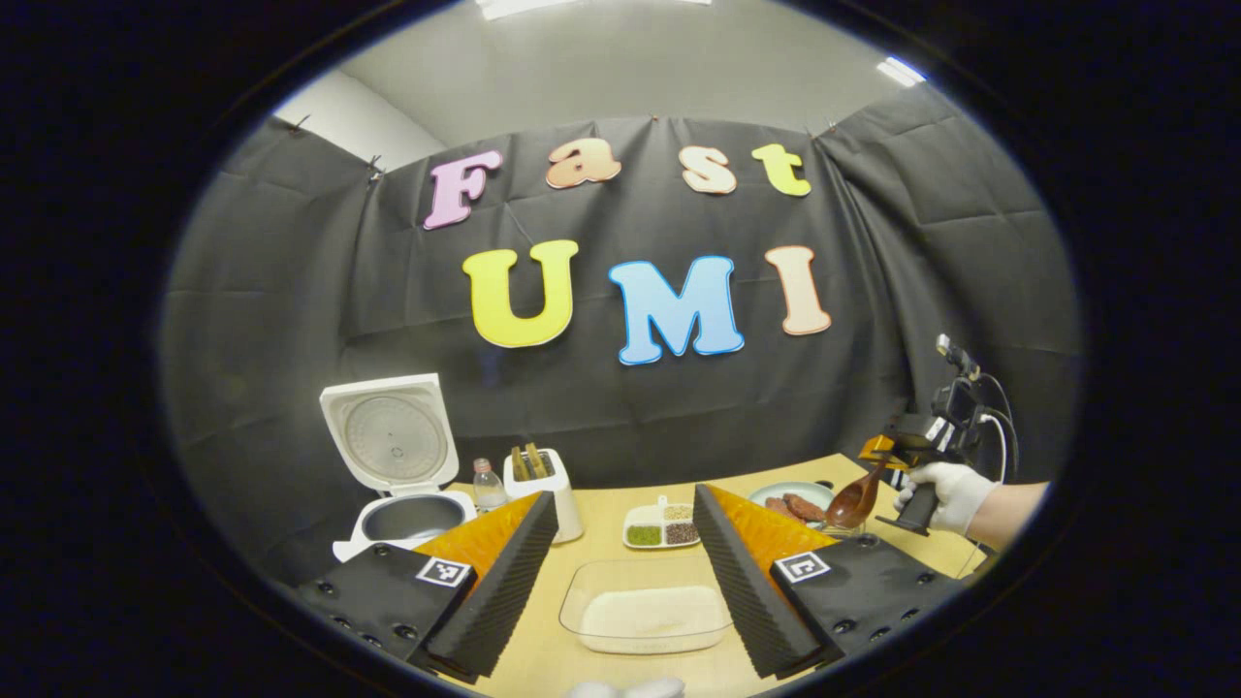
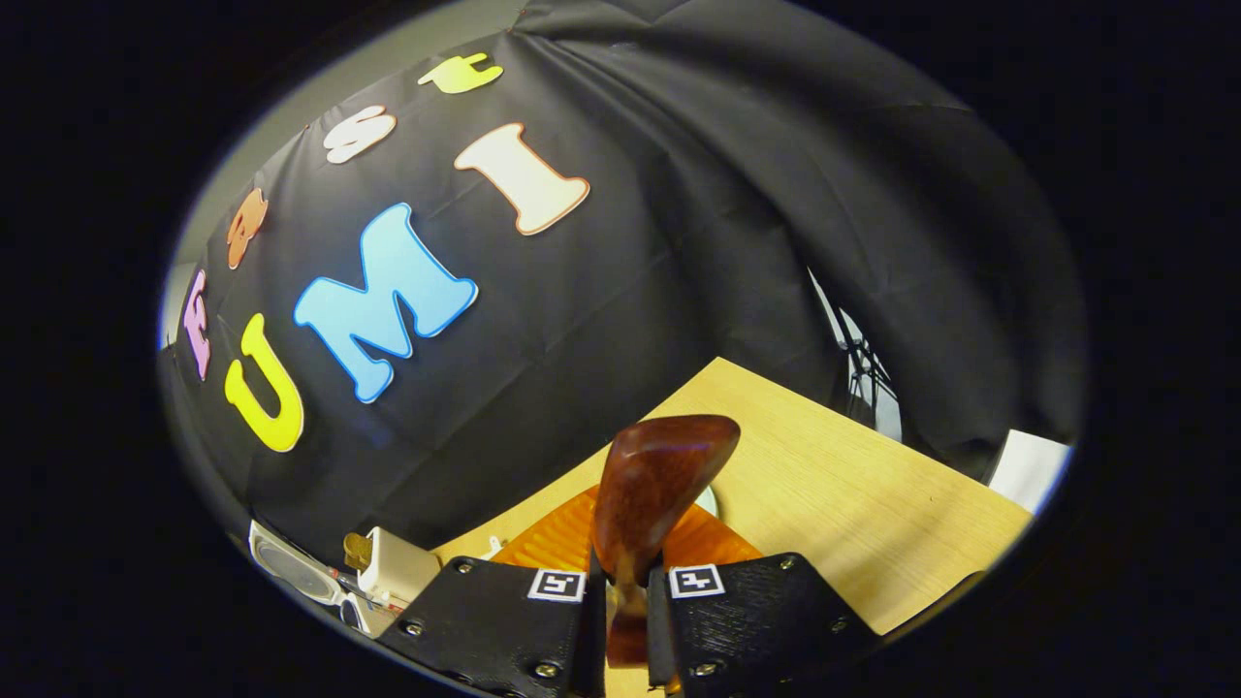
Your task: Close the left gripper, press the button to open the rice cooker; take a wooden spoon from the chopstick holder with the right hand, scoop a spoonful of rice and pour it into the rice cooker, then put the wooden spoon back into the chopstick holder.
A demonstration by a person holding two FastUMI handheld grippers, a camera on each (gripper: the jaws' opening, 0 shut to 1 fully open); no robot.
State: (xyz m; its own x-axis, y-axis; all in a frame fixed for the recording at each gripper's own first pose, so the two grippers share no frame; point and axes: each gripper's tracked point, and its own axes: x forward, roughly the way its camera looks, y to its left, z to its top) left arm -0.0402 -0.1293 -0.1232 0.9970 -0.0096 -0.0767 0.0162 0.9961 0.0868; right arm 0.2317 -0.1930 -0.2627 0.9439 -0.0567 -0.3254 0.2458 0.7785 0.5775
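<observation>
White rice cooker [image 1: 402, 485] sits at the bench's [image 1: 620, 557] left with its lid up, a white chopstick holder [image 1: 548, 490] beside it. Left gripper [image 1: 625, 572] hovers, jaws wide, over a clear rice tray [image 1: 645, 616]. Right gripper's [image 2: 625, 620] jaws clamp the dark wooden spoon [image 2: 654, 485]; its bowl looks empty, perhaps.

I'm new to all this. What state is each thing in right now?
Rice cooker: lid up, pot empty.
Wooden spoon: clamped in right gripper, off the table.
Left gripper: open, holding nothing.
Rice container: uncovered, holding rice.
Chopstick holder: upright, utensils inside.
</observation>
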